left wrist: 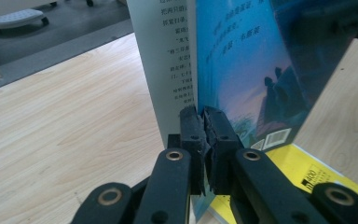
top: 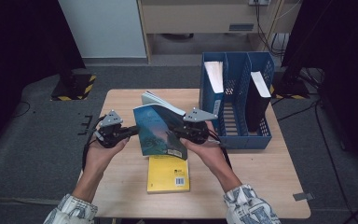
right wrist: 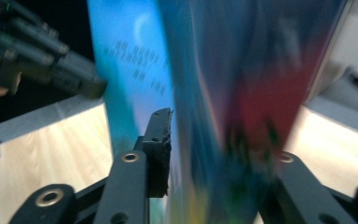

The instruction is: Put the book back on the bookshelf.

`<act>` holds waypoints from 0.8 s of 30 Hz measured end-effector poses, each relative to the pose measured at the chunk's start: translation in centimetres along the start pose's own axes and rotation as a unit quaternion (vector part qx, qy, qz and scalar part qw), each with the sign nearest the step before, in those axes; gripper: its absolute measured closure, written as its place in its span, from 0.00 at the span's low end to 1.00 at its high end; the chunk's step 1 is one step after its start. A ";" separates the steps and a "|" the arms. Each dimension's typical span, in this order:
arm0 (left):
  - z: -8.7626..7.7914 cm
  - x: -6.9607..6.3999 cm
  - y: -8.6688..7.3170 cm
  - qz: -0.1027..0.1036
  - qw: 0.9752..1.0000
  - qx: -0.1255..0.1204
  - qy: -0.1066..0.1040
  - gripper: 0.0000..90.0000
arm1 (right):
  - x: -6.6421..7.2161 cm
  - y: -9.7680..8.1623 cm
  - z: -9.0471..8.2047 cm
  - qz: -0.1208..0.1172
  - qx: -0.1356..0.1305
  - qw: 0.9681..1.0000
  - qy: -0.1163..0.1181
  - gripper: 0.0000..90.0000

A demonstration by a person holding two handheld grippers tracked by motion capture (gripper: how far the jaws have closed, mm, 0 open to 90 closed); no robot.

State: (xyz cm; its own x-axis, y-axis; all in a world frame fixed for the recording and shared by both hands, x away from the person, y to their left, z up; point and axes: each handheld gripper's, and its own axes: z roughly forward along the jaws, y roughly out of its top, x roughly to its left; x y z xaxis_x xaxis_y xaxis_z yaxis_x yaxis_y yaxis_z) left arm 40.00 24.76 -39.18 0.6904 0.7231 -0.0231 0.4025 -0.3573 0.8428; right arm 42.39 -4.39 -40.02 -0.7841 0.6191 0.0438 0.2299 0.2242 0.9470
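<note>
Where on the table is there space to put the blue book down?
The wooden table is bare left of the yellow book, and also on the right, between that book and the table's right edge, in front of the blue file rack. The middle is crowded: the blue book hangs there above the yellow one.

A light wooden table (top: 261, 186) stands on grey carpet (top: 23, 154) before a pale cabinet (top: 105, 28).

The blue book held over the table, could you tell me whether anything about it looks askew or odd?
Yes: the blue book hangs tilted between both grippers, its cover splayed away from the pages. The left gripper pinches only the cover's edge.
</note>
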 end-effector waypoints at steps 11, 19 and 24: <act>-0.2 0.1 0.2 0.009 1.000 0.012 -0.006 0.96 | 0.2 2.2 0.3 -0.014 -0.002 0.999 0.029 0.66; -0.1 0.3 0.2 0.010 1.000 0.012 -0.008 0.96 | 0.1 2.7 0.8 -0.008 -0.001 0.999 0.042 0.75; 0.2 0.3 -0.4 0.001 1.000 0.002 0.005 0.85 | 0.2 2.8 0.7 -0.011 0.000 0.999 0.047 0.80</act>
State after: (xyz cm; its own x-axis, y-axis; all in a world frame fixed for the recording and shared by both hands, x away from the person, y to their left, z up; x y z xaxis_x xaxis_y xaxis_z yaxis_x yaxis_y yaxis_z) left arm 40.13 24.99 -39.63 0.6852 0.7282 -0.0151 0.4032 -0.3619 0.8405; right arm 43.28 -3.18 -37.61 -0.8395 0.5408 0.0528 0.2120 0.2364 0.9483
